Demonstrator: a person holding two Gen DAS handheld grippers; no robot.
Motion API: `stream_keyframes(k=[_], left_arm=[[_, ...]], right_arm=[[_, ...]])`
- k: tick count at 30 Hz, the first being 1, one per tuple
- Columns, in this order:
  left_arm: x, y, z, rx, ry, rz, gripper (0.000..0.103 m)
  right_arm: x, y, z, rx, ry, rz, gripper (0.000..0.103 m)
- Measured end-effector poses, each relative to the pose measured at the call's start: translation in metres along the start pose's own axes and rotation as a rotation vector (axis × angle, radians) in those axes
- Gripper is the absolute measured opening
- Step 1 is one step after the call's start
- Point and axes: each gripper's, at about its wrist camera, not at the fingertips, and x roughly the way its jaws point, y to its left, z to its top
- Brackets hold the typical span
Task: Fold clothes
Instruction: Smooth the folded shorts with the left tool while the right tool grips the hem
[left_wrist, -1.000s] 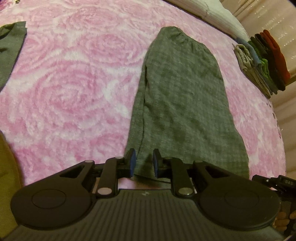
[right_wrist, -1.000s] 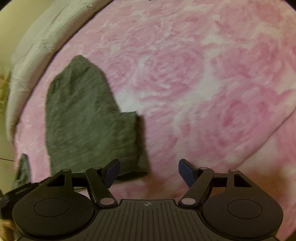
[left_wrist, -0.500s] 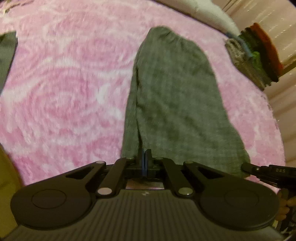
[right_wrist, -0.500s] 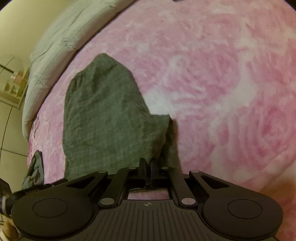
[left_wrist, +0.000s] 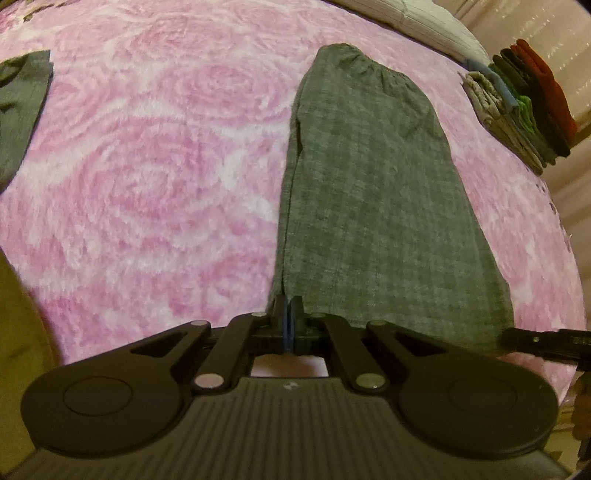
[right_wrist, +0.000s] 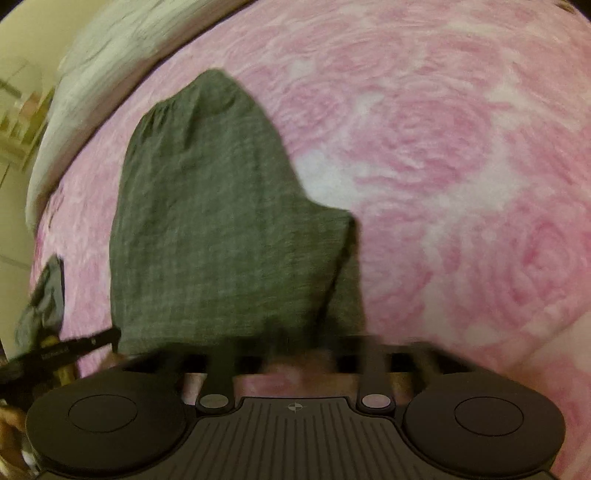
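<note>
The left gripper (left_wrist: 289, 317) has its two blue-padded jaws pressed together on the near left corner of the long grey woven garment (left_wrist: 373, 206), pinching the hem there. The right gripper (right_wrist: 299, 354) is smeared by blur; its jaws have just been opening, and they stand partly apart at the garment's near right edge, though whether cloth lies between them cannot be told. The one grey garment lies flat and lengthwise on the pink rose-patterned plush blanket (left_wrist: 147, 184), its gathered waistband at the far end. A second dark grey cloth (left_wrist: 22, 110) lies at the left edge. One stack of folded clothes (left_wrist: 517, 103) sits at the far right, well apart from the garment.
</note>
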Motion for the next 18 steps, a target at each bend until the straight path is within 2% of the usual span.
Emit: stream_keyframes(k=[2, 4, 6, 9, 11, 12, 13, 14, 18], left_arm=[[-0.003, 0.001, 0.001, 0.001, 0.009, 0.003, 0.001], [-0.008, -0.002, 0.004, 0.013, 0.008, 0.018, 0.001], [-0.017, -0.014, 0.006, 0.058, 0.005, 0.031, 0.001], [-0.029, -0.034, 0.006, 0.138, -0.003, 0.033, 0.003], [-0.032, -0.053, 0.002, 0.23, 0.002, 0.024, 0.008], [-0.033, -0.063, 0.0, 0.279, 0.006, 0.019, 0.012], [-0.03, -0.077, -0.005, 0.346, 0.019, 0.012, 0.022], [-0.024, -0.092, -0.012, 0.427, 0.029, 0.004, 0.028], [0.0, -0.156, -0.043, 0.693, 0.076, -0.121, 0.029]], right_arm=[[-0.007, -0.014, 0.001, 0.083, -0.025, 0.05, 0.056], [-0.01, -0.034, 0.002, 0.233, -0.031, 0.163, 0.056], [-0.014, -0.052, 0.002, 0.387, -0.053, 0.212, 0.055], [-0.02, -0.069, 0.004, 0.471, -0.073, 0.166, 0.055], [-0.025, -0.078, 0.004, 0.49, -0.082, 0.119, 0.055], [-0.028, -0.083, 0.005, 0.493, -0.086, 0.093, 0.055], [-0.031, -0.087, 0.005, 0.494, -0.089, 0.068, 0.055], [-0.034, -0.089, 0.004, 0.486, -0.091, 0.05, 0.055], [-0.045, -0.101, 0.002, 0.459, -0.099, -0.006, 0.056]])
